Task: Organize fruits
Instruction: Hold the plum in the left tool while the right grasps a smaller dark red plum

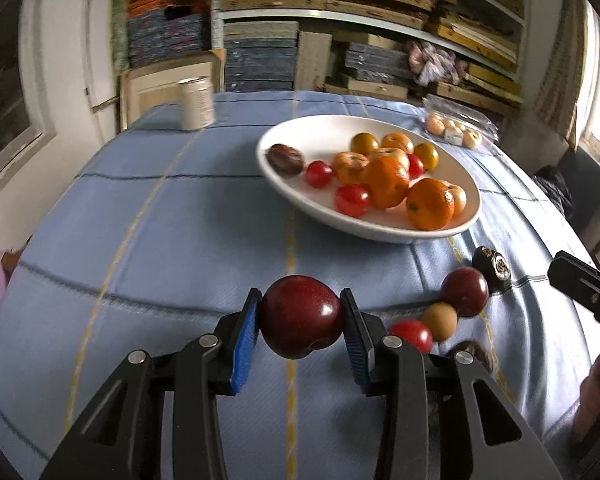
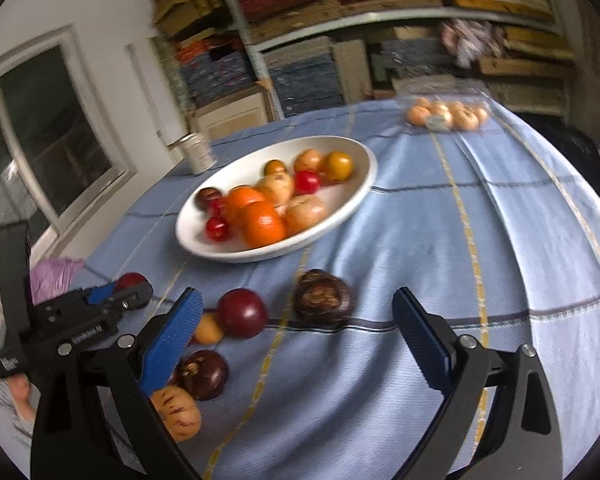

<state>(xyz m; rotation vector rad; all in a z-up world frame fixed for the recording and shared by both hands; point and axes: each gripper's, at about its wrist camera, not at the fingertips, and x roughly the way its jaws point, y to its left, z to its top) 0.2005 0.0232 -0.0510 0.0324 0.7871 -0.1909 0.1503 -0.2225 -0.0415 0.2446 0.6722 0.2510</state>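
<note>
My left gripper (image 1: 301,318) is shut on a dark red plum (image 1: 300,316), held above the blue cloth, its blue pads pressing both sides. The white bowl (image 1: 300,128) ahead holds oranges, tomatoes and a dark fruit. To the plum's right lie another plum (image 1: 465,292), a tan fruit (image 1: 440,321) and a tomato (image 1: 413,335). My right gripper (image 2: 296,330) stands open over the cloth, nothing between its fingers. Ahead of it lie a mangosteen (image 2: 324,298) and a plum (image 2: 242,313). In the right wrist view the left gripper (image 2: 120,294) shows at the left with the held plum (image 2: 131,280).
A tin can (image 1: 196,102) stands at the table's far left. A clear pack of pale fruit (image 1: 456,130) lies at the far right. Another mangosteen (image 2: 202,374) and a striped orange fruit (image 2: 178,416) lie by the right gripper's left finger. Shelves of stacked boards fill the back wall.
</note>
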